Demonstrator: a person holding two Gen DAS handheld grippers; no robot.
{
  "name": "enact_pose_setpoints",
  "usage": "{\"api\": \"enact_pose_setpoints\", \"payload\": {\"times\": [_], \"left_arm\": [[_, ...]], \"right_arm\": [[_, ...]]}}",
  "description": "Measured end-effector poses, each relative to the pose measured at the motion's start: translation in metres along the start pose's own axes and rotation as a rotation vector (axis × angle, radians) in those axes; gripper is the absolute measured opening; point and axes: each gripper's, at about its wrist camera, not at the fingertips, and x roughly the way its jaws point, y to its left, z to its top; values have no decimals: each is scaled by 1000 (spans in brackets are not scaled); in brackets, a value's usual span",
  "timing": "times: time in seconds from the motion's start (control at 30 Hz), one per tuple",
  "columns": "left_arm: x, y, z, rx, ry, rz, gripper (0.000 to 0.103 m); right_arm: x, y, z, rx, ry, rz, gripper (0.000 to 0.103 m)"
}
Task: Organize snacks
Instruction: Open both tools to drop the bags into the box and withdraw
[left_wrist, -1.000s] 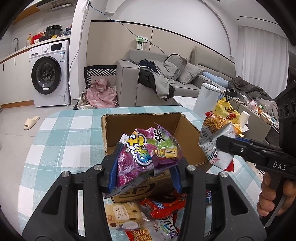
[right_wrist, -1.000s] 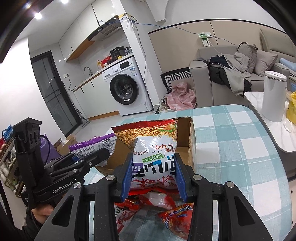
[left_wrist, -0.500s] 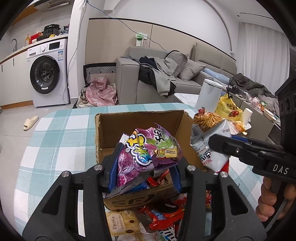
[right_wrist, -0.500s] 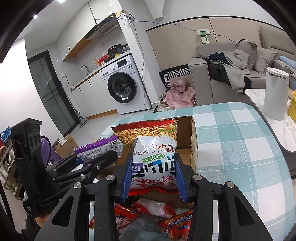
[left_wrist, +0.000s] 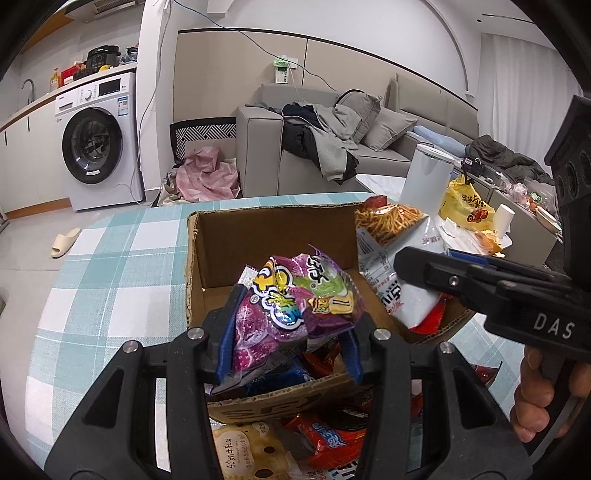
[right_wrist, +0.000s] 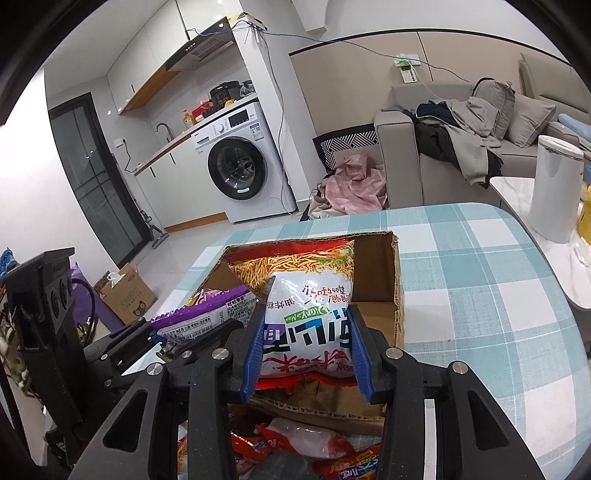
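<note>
An open cardboard box (left_wrist: 258, 236) (right_wrist: 397, 295) stands on the checked tablecloth. My left gripper (left_wrist: 288, 332) is shut on a purple snack bag (left_wrist: 295, 295), held over the box's near part; that bag (right_wrist: 207, 314) also shows at the left of the right wrist view. My right gripper (right_wrist: 304, 343) is shut on a white and red noodle-snack bag (right_wrist: 310, 295), hanging over the box's right side (left_wrist: 399, 266). Inside the box lie red and blue packets (left_wrist: 314, 362). A hand (left_wrist: 543, 398) holds the right gripper's handle.
Loose snack packets (left_wrist: 325, 439) (right_wrist: 295, 443) lie on the cloth in front of the box, among them a beige biscuit pack (left_wrist: 247, 450). A white bin (left_wrist: 424, 177) and a cluttered side table (left_wrist: 480, 221) stand to the right. A sofa and a washing machine stand behind the table.
Both grippers have moved forward and down with their bags. The box now lies closer and lower beneath them, and more of its inside shows.
</note>
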Motion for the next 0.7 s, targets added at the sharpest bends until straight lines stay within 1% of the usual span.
{"api": "enact_pose_setpoints", "payload": {"times": [0.23,0.3,0.47,0.57,0.63,0.7], "left_arm": [[5,-1,-2,8,9,-2,43],[6,-1,-1,7,12,-4,44],[8,-2,0,1,26,-2,44],[6,-3,1,1,32,6,45],[1,-2,2,3,29,7,51],[-10,-1,2,-2,19,10,70]], "right_arm": [[14,-8,-2,16,20,5,42],[16,-9,-2,13,23,-9,42],[21,-10,-2,15,31,10,43],[17,-10,-2,9,18,22,47],[12,-8,-2,-7,3,11,49],[-1,-7,-2,-33,-18,1,54]]}}
